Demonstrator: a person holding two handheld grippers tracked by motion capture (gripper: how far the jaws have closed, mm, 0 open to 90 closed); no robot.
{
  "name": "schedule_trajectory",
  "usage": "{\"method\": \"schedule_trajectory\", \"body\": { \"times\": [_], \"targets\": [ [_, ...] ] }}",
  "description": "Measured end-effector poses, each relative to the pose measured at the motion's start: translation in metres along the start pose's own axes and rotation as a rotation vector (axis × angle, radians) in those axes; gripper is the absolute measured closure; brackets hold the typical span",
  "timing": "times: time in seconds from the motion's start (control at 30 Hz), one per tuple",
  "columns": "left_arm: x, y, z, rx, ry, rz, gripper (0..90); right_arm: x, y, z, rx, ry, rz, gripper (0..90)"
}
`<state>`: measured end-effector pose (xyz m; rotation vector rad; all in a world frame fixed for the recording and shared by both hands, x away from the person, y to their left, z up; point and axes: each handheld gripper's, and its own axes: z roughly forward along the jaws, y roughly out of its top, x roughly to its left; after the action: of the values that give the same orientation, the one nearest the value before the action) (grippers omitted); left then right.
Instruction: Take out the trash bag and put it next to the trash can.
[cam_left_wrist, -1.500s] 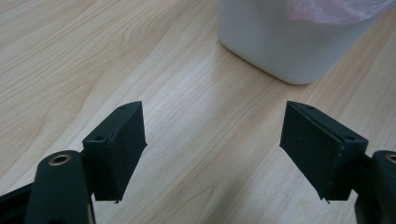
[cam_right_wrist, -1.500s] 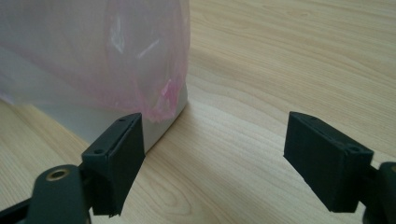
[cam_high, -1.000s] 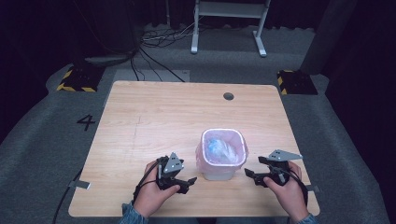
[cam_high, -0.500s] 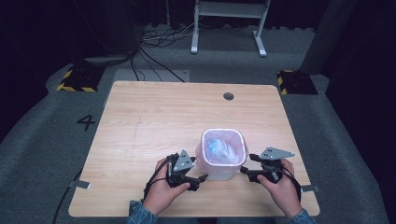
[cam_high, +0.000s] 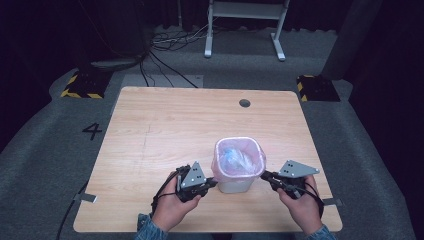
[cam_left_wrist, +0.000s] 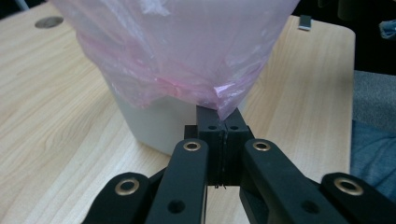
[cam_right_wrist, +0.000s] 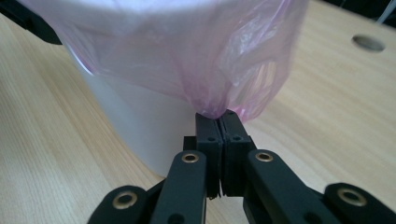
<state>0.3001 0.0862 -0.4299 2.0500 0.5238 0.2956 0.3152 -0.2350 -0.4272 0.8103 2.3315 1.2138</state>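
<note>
One white bin (cam_high: 235, 182) stood on the wooden table (cam_high: 165, 130), toward the near edge and right of centre, lined with one pink plastic bag (cam_high: 239, 159) whose rim was folded down over the outside. Something pale blue lay inside the bag, too blurred to name.

Two grippers flanked the bin, one on each side. The left gripper (cam_high: 212, 184), held in the person's left hand (cam_high: 172, 207), had its tip against the bin's left side; in the left gripper view its jaws were pressed together on the hanging edge of the bag (cam_left_wrist: 224, 100) — a corner of pink film pinched between them. The right gripper (cam_high: 264, 175), in the right hand (cam_high: 302, 207), met the bin's right side, and the right gripper view showed its jaws likewise clenched on a gathered fold of the bag (cam_right_wrist: 212, 109).

One round dark hole (cam_high: 244, 103) sat in the tabletop near the far edge. On the grey floor to the left was a painted number 4 (cam_high: 92, 131), and two black-and-yellow striped blocks (cam_high: 80, 86) lay beyond the table's far corners.
</note>
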Motion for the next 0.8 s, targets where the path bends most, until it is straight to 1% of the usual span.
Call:
{"method": "schedule_trajectory", "body": {
  "times": [0.03,0.07,0.1,0.13,0.2,0.3,0.4,0.43,0.5,0.6,0.7,0.8],
  "targets": [
    [-0.001,0.002,-0.002,-0.007,0.000,0.004,89.0,0.003,0.002,-0.006,-0.026,-0.019,-0.012,88.6],
    [-0.002,0.003,-0.004,-0.013,0.001,0.004,89.0,0.003,0.002,-0.006,-0.026,-0.019,-0.012,88.6],
    [-0.003,0.007,-0.009,-0.028,0.006,0.005,89.0,0.004,0.003,-0.010,-0.047,-0.034,-0.014,88.8],
    [-0.003,0.008,-0.011,-0.033,0.003,0.002,89.0,0.004,0.003,-0.012,-0.054,-0.038,-0.013,88.9],
    [-0.003,0.011,-0.017,-0.055,0.001,-0.004,89.0,0.005,0.004,-0.018,-0.089,-0.055,-0.013,89.2],
    [-0.002,0.016,-0.024,-0.085,0.005,-0.007,89.0,0.007,0.006,-0.027,-0.136,-0.068,-0.012,89.7],
    [-0.002,0.021,-0.030,-0.108,0.011,0.007,89.0,0.009,0.011,-0.036,-0.169,-0.082,-0.024,89.8],
    [-0.002,0.022,-0.032,-0.122,0.010,0.007,89.1,0.010,0.013,-0.038,-0.176,-0.084,-0.026,89.8],
    [-0.001,0.024,-0.036,-0.134,0.008,0.006,89.1,0.011,0.018,-0.043,-0.195,-0.097,-0.037,89.9],
    [0.003,0.025,-0.040,-0.157,0.029,-0.006,89.1,0.012,0.024,-0.048,-0.217,-0.107,-0.047,89.9],
    [0.011,0.025,-0.042,-0.173,0.059,-0.025,89.0,0.010,0.027,-0.047,-0.219,-0.118,-0.044,89.9],
    [0.021,0.022,-0.037,-0.152,0.107,-0.034,89.0,0.004,0.030,-0.040,-0.200,-0.117,-0.035,89.9]
  ]
}}
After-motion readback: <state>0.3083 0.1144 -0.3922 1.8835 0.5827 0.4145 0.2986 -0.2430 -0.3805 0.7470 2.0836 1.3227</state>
